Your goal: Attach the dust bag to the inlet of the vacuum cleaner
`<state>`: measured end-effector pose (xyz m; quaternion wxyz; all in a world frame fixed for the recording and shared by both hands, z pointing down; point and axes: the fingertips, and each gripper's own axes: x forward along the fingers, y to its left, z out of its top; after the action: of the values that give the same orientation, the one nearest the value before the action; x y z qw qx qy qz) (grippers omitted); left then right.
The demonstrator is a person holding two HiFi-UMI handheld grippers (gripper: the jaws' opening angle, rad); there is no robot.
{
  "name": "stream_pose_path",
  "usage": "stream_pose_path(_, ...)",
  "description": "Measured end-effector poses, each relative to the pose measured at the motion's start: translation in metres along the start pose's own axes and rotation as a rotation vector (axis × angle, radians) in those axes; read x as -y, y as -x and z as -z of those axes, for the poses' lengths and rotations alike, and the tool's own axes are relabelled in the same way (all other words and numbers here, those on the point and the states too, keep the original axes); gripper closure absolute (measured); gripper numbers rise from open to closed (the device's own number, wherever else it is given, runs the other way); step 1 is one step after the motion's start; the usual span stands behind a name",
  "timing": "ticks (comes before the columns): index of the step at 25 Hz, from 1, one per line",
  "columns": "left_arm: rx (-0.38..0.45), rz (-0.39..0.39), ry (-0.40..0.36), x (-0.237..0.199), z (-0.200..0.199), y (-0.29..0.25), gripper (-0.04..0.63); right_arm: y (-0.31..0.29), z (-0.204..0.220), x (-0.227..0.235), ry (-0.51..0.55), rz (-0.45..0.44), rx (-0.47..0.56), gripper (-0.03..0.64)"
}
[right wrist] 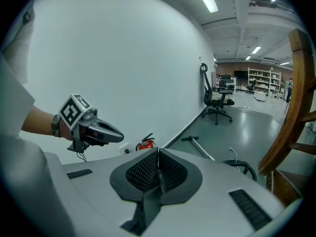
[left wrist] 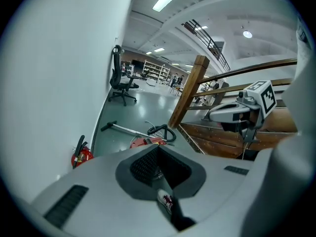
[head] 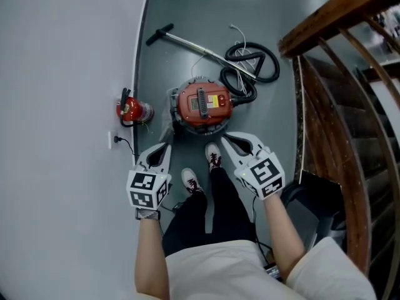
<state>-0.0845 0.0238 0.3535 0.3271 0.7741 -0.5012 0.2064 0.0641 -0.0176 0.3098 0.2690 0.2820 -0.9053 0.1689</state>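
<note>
The red canister vacuum cleaner (head: 203,104) stands on the grey floor ahead of my feet, with its black hose (head: 251,67) coiled behind it and its wand (head: 187,42) lying further back. In the left gripper view only the vacuum's red top (left wrist: 145,141) shows over the jaws. No dust bag shows in any view. My left gripper (head: 164,147) hangs in the air, near and left of the vacuum, shut and empty. My right gripper (head: 230,139) is level with it, near and right of the vacuum, also shut on nothing. Each gripper appears in the other's view.
A red fire extinguisher (head: 132,110) stands by the white wall (head: 62,105) on the left, near a wall socket (head: 111,140). A wooden stair railing (head: 337,74) runs down the right side. My shoes (head: 212,156) are just short of the vacuum. An office chair (left wrist: 120,80) stands far off.
</note>
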Motion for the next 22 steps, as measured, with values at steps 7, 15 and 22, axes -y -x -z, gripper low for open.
stream_pose_path(7, 0.032, 0.011, -0.061, 0.015, -0.032, 0.030, 0.594, 0.025, -0.014, -0.019, -0.010, 0.012, 0.020, 0.586)
stream_pose_path(15, 0.076, 0.049, -0.143, 0.035, -0.069, 0.052, 0.594, 0.054, -0.040, -0.020, 0.042, 0.036, 0.030, 0.586)
stream_pose_path(22, 0.113, 0.041, -0.214, 0.051, -0.094, 0.067, 0.594, 0.075, -0.076, -0.018, 0.085, 0.062, 0.081, 0.584)
